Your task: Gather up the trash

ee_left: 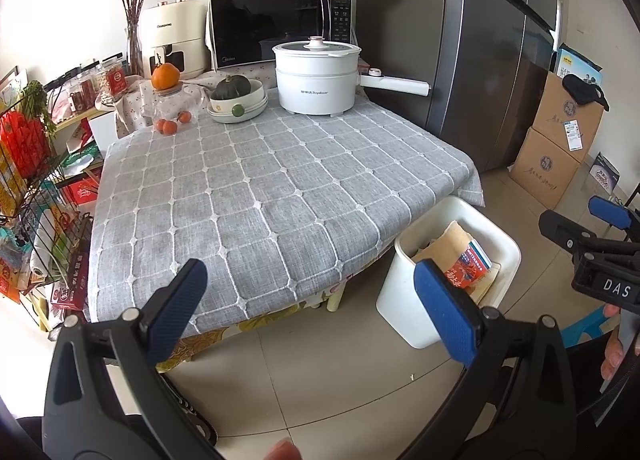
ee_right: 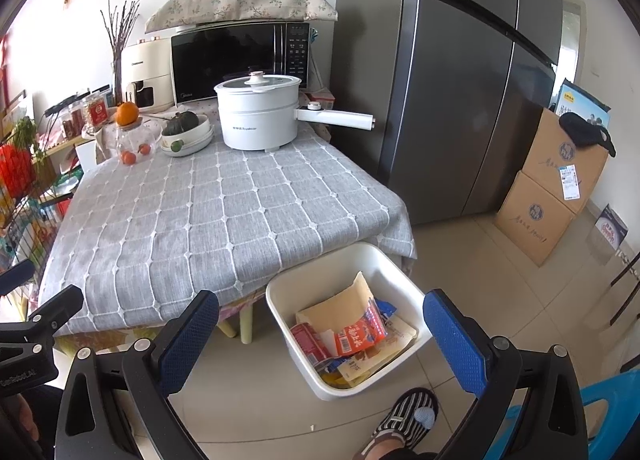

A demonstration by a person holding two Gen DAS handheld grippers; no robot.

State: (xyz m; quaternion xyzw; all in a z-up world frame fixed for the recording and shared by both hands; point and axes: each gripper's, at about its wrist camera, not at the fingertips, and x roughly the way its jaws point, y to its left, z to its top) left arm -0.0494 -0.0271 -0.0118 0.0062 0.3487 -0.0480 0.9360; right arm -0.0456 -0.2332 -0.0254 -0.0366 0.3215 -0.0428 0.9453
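The left claw (ee_left: 316, 308) hangs with its blue-padded fingers spread wide apart and nothing between them, held over the floor just off the near edge of the tabletop (ee_left: 280, 196). The right claw (ee_right: 326, 344) is likewise spread wide and empty, hovering above the white bin (ee_right: 404, 280) that stands on the tiled floor beside the near right corner of the tabletop. Inside the bin lies the trash (ee_right: 352, 334): a tan paper sheet, a red-and-white wrapper, a red can and other scraps piled together. A foot in a striped slipper (ee_right: 404, 416) stands on the floor just beside the bin's near side. The grey checked cloth covers the tabletop, and its near and middle parts carry nothing. At the far edge stands a white electric pot (ee_left: 316, 78) with a lid and a long handle pointing right; to its left is a bowl holding a dark green squash (ee_left: 231, 87), and at the far left corner a glass jar (ee_left: 168, 108) with an orange resting on its lid. Behind these sit a microwave (ee_left: 280, 26) and a cream appliance. A dark fridge (ee_right: 472, 100) rises past the tabletop's right edge, with stacked cardboard boxes (ee_right: 552, 188) to its right.
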